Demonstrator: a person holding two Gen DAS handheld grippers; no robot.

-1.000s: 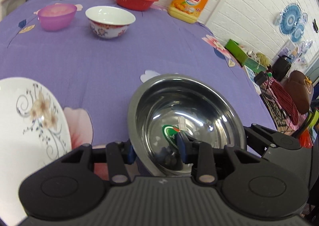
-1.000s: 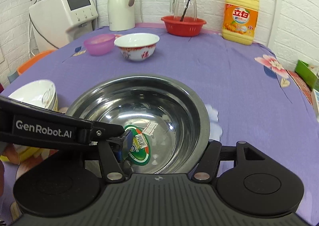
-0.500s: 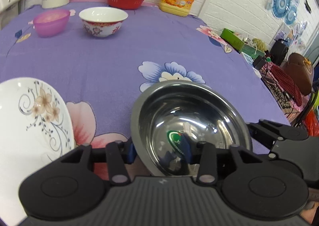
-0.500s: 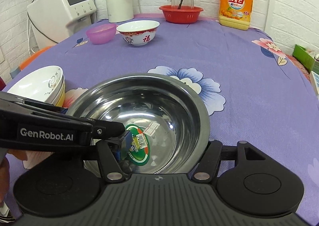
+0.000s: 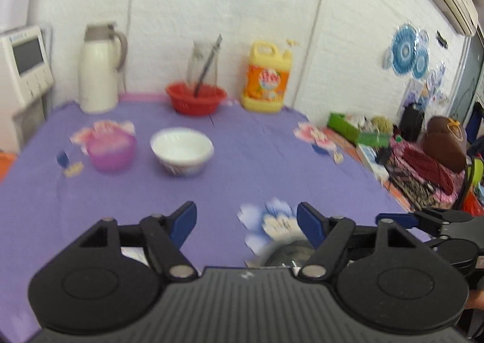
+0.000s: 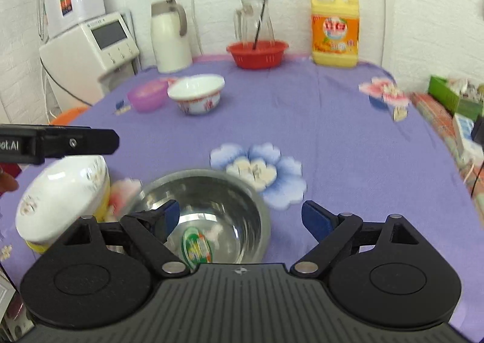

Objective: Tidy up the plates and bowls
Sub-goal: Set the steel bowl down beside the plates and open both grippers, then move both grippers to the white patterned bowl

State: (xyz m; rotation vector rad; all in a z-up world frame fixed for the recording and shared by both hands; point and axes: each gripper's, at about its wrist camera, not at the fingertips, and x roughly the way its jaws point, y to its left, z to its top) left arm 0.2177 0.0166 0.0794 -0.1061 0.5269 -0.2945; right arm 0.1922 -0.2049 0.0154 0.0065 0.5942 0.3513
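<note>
Purple cloth with big flowers point(image 6: 332, 131) over a wide table, white brick wall behind. At the far edge, a white flask point(image 6: 171, 37), a red basket point(image 6: 257, 54) and a yellow soap jug point(image 6: 335, 28). Close by, down on the cloth, the steel bowl point(image 6: 217, 201), right side up, a green sticker inside, just beside the stack of white bowls point(image 6: 60, 192). Left gripper point(image 5: 246, 216) wide open, jaws just now opening, nothing between them but cloth, only a blurry bit of the steel bowl's rim low in its view. Right gripper point(image 6: 241, 211) wide open too, jaws also just now opening, hanging above the steel bowl with no pad pressing on it. Looks like the letting-go step, with the steel bowl set down and free. Still out in the middle of the table, well apart from the stack: the white bowl with red marks point(image 6: 196, 93) and the pink bowl point(image 6: 147, 95), side by side. Most likely next: reaching out to one of those two, keeping the jaws open, sliding one finger inside the rim and one outside, then squeezing softly. Better to go slowly, since a thin rim could slip or tip.
</note>
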